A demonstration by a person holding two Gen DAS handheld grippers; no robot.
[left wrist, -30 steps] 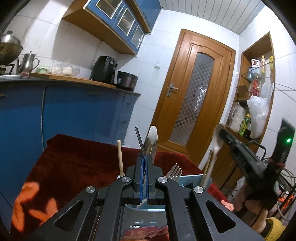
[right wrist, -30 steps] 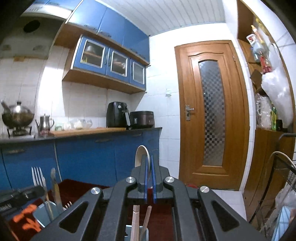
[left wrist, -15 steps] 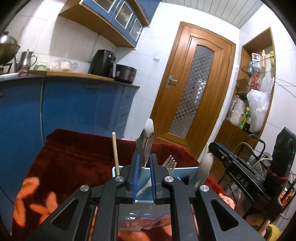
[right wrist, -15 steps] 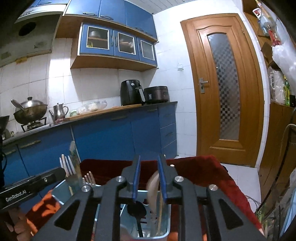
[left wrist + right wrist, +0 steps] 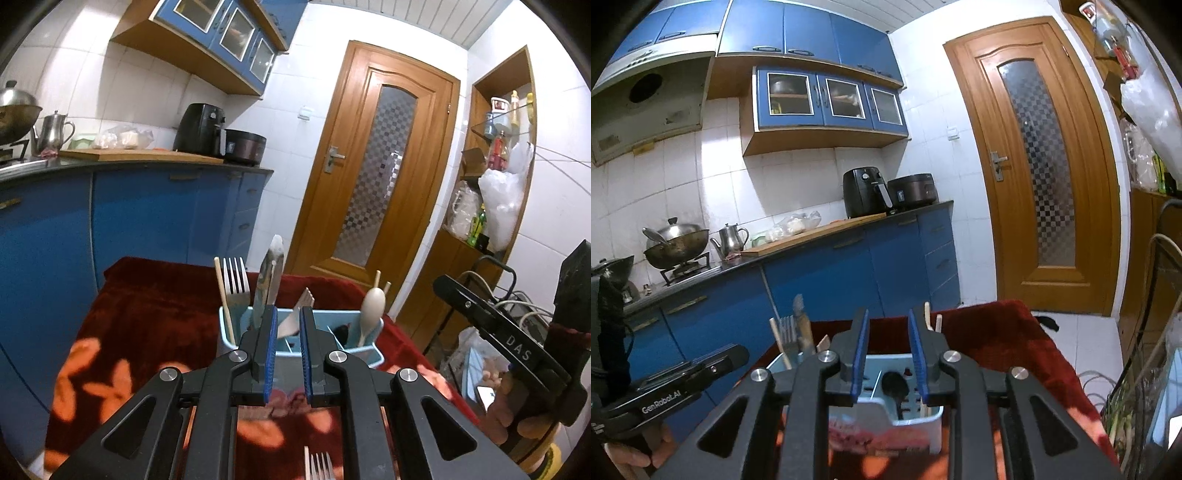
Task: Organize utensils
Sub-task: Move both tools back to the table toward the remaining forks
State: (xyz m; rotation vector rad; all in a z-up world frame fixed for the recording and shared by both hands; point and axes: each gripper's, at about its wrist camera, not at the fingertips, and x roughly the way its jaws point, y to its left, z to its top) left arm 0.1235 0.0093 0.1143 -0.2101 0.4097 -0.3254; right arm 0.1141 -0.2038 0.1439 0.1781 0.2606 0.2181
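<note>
While the light-blue utensil caddy (image 5: 373, 356) stands on the red flowered cloth (image 5: 155, 314), both grippers hover just behind it with nothing between their pads. In its left compartment a fork (image 5: 236, 276) stands tines up beside a wooden chopstick (image 5: 224, 295) and a tall metal blade-like utensil (image 5: 269, 275); a second fork (image 5: 299, 312) leans across the middle. A white spoon (image 5: 371, 308) sits in the right compartment, with two chopstick tips (image 5: 380, 282) behind it. Seen from the right wrist, a dark spoon (image 5: 895, 386) lies inside the caddy (image 5: 886, 417).

The left gripper (image 5: 287, 350) has its blue-padded jaws parted by a narrow gap, touching nothing; the leaning fork only shows through the gap beyond them. The right gripper (image 5: 886, 360) is spread somewhat wider, also empty, above the caddy's near wall. Another fork (image 5: 319, 465) lies on the cloth at the lower edge of the left view, beneath the gripper.

Further out are blue cabinets (image 5: 849, 269), a counter (image 5: 798, 240) carrying an air fryer (image 5: 864, 192) and a cooker (image 5: 914, 188), and a wooden door (image 5: 1038, 166).
</note>
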